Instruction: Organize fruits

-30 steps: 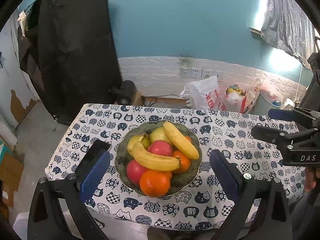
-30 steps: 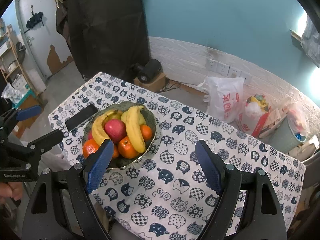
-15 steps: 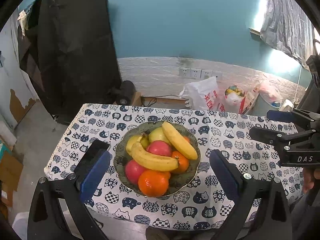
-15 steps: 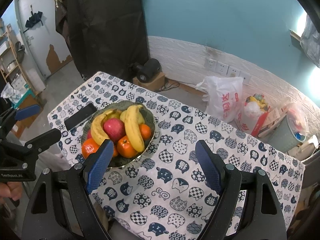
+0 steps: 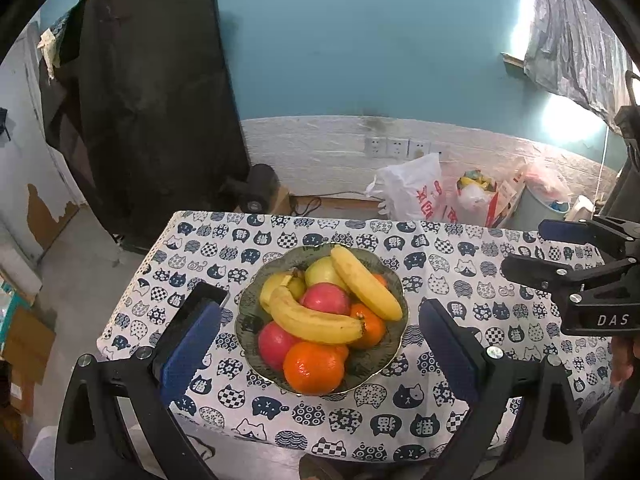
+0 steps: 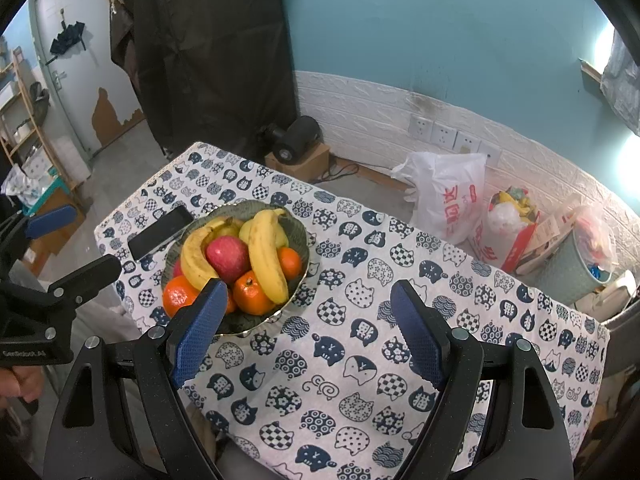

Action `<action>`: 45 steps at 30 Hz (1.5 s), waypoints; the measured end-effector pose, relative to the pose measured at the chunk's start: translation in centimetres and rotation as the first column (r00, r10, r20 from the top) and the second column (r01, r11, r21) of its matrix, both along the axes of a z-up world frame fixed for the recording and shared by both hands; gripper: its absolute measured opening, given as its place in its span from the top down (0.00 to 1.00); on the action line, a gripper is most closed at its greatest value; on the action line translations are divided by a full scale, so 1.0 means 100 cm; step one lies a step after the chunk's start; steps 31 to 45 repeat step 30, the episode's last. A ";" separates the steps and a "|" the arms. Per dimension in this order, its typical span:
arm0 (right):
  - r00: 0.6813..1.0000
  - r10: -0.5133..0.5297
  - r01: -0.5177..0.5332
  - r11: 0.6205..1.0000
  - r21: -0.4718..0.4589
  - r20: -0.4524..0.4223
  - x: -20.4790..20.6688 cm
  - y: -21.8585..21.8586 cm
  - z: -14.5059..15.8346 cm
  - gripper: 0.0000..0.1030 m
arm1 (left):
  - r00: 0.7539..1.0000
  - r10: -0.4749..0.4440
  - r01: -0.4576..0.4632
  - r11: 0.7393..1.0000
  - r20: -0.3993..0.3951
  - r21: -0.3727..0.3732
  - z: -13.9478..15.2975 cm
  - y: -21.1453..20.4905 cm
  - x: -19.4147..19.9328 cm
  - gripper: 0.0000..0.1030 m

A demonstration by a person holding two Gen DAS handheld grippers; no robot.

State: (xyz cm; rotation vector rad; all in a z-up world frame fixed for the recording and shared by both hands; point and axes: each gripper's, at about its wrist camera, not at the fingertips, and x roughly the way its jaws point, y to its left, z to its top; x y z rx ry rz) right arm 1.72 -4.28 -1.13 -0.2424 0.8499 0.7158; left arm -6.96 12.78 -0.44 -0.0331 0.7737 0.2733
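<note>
Nothing much has shifted since a moment ago: the fruit bowl [image 5: 394, 354] sits on the cat-print tablecloth [image 6: 360, 360], the front banana [image 5: 316, 322] lying crosswise, the other banana [image 5: 366, 284] slanting away. The left gripper [image 5: 320, 354] and right gripper [image 6: 310, 332] hover spread wide, holding nothing.

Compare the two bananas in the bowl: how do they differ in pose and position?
The front banana lies crosswise over the red apples, strongly curved. The rear banana runs diagonally toward the bowl's far rim, straighter, resting by the green apple. Both are yellow, unpeeled, on top of the pile, and untouched by either gripper.
</note>
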 end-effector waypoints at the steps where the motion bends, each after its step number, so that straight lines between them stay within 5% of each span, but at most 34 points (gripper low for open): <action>1: 1.000 0.000 0.000 1.000 0.001 0.000 0.000 0.000 0.000 0.20 | 1.000 0.002 -0.002 1.000 -0.002 0.002 0.000 0.000 0.000 0.02; 45: 1.000 0.001 -0.001 1.000 -0.003 -0.002 -0.001 -0.004 0.000 0.20 | 0.999 0.052 -0.052 0.998 0.005 -0.042 -0.001 0.011 -0.001 0.02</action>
